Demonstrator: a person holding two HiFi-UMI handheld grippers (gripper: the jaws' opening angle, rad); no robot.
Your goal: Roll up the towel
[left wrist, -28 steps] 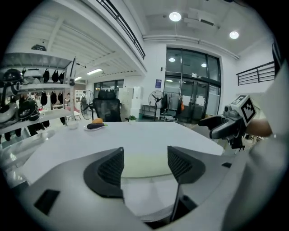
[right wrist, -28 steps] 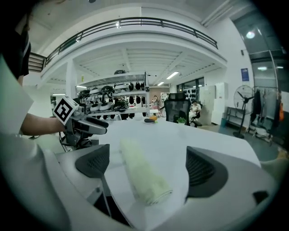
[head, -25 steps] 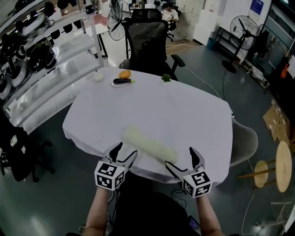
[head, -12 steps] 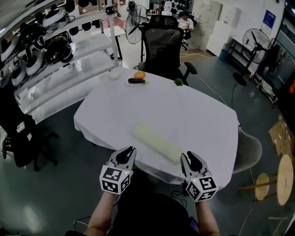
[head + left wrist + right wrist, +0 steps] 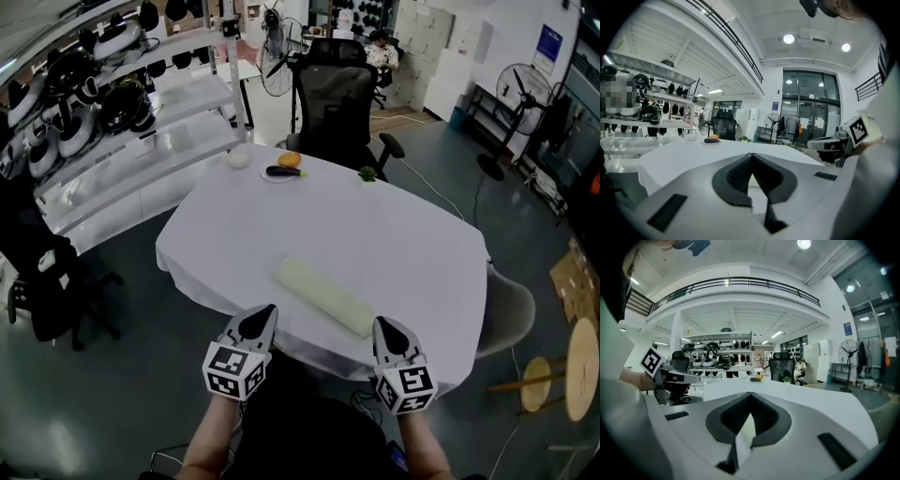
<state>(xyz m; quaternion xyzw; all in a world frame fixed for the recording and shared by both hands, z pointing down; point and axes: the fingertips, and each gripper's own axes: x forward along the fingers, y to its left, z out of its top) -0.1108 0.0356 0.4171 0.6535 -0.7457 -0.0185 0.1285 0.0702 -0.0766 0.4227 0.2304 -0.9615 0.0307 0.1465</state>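
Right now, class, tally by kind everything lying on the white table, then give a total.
Rolled towel: 1
Plate: 1
Aubergine: 1
Orange fruit: 1
White bowl: 1
Green leafy item: 1
Total: 6

The towel [image 5: 323,297] lies rolled into a pale yellow-green tube on my white-clothed desk [image 5: 375,225]. It slants from upper left to lower right, near the edge closest to me, and seems fully wound.
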